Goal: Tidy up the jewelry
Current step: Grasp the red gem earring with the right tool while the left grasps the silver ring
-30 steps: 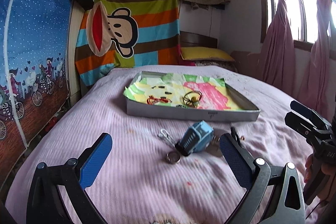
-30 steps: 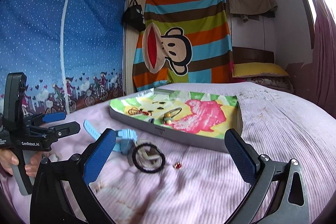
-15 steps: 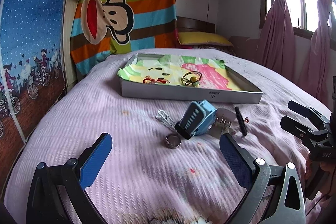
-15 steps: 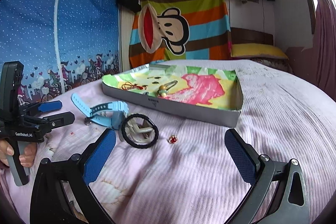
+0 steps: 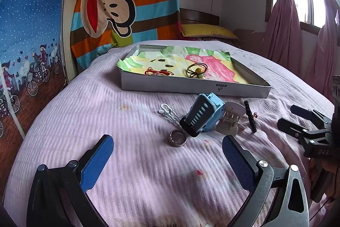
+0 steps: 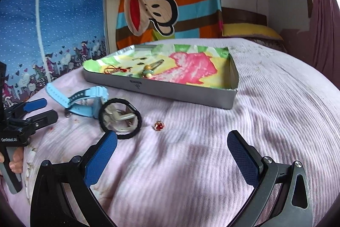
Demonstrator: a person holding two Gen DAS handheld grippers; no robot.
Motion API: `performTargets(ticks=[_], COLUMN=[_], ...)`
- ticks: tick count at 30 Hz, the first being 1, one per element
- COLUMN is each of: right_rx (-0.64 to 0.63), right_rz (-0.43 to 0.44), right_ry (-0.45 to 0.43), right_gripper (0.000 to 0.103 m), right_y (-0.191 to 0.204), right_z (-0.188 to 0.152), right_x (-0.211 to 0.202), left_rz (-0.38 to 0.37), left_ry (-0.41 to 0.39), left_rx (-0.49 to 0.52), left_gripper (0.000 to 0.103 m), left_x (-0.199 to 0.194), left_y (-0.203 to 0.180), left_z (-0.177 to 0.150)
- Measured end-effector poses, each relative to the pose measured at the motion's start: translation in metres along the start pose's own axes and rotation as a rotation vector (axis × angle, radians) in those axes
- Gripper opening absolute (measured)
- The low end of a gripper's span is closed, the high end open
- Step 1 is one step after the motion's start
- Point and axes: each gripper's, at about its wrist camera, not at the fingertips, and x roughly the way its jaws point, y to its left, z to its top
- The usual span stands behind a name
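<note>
Two pairs of tongs hover low over a pink ribbed bedspread point(image 5: 89, 112), both spread wide and holding nothing: the left tongs point(image 5: 167, 150) face a silver ring point(image 5: 178, 137) lying just ahead of them, and the right tongs point(image 6: 172, 148) face a small red gem stud point(image 6: 159, 126). Each pair seems lined up on its nearest small piece, likely so that the jaws can straddle it before closing.

Most of the loose jewelry sits in a cluster between the tongs and a shallow grey cardboard tray point(image 5: 191, 86) further back. It includes a light blue plastic wristwatch point(image 5: 204, 118) propped on its strap, a black elastic hair band point(image 6: 120, 118) encircling a silver claw clip point(image 6: 119, 116), and a white hair clip point(image 5: 167, 112) to the watch's left. The tray is lined with a crumpled green, yellow and pink paper sheet point(image 5: 212, 65) and already holds a red cord bracelet point(image 5: 158, 72) and a dark hair tie with a yellow bead point(image 5: 196, 71), so sorting looks begun, with the cluster yet to go in.

Soft bedding may let small pieces sink into the ribs, which calls for a low, careful pinch. Behind the bed hang a striped cartoon monkey cloth point(image 5: 127, 3) on the far wall and a blue dotted curtain point(image 5: 27, 20) at left; pink drapes point(image 5: 286, 20) frame a bright window at right.
</note>
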Motion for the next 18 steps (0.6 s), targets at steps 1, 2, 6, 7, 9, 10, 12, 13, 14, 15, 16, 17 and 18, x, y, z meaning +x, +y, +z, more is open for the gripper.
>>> performTargets(ticks=[1, 2, 6, 7, 9, 10, 12, 13, 14, 15, 16, 17, 18], right_rx=[0.001, 0.002, -0.005, -0.009, -0.018, -0.019, -0.017, -0.014, -0.009, -0.005, 0.0, 0.001, 0.002], right_rz=[-0.003, -0.006, 0.004, 0.012, 0.036, 0.044, 0.064, 0.076, 0.089, 0.1, 0.112, 0.121, 0.129], right_ry=[0.011, 0.023, 0.067, 0.08, 0.11, 0.119, 0.137, 0.144, 0.148, 0.151, 0.155, 0.159, 0.162], right_gripper=[0.102, 0.102, 0.096, 0.094, 0.083, 0.081, 0.073, 0.071, 0.07, 0.07, 0.07, 0.068, 0.065], right_y=[0.0, 0.0, 0.003, 0.004, 0.008, 0.009, 0.01, 0.01, 0.01, 0.011, 0.011, 0.012, 0.013], right_z=[0.0, 0.001, 0.003, 0.004, 0.004, 0.004, 0.005, 0.006, 0.006, 0.007, 0.008, 0.009, 0.01], right_x=[0.003, 0.007, 0.02, 0.024, 0.033, 0.035, 0.042, 0.045, 0.048, 0.05, 0.054, 0.056, 0.059], left_rz=[-0.002, -0.004, -0.017, -0.022, -0.033, -0.038, -0.048, -0.053, -0.057, -0.061, -0.066, -0.068, -0.071], left_ry=[0.001, 0.002, 0.017, 0.023, 0.034, 0.039, 0.048, 0.054, 0.06, 0.066, 0.072, 0.076, 0.08], left_rx=[0.001, 0.001, 0.01, 0.014, 0.022, 0.025, 0.028, 0.028, 0.026, 0.021, 0.013, 0.007, 0.001], left_gripper=[0.103, 0.102, 0.091, 0.088, 0.083, 0.079, 0.074, 0.071, 0.069, 0.067, 0.063, 0.062, 0.058], left_x=[0.001, 0.002, 0.006, 0.008, 0.011, 0.013, 0.015, 0.017, 0.018, 0.02, 0.021, 0.022, 0.023], left_y=[0.0, 0.0, -0.002, -0.003, -0.005, -0.006, -0.008, -0.008, -0.007, -0.007, -0.006, -0.004, -0.004], left_z=[0.001, 0.001, 0.002, 0.002, 0.002, 0.002, 0.002, 0.002, 0.002, 0.002, 0.002, 0.002, 0.001])
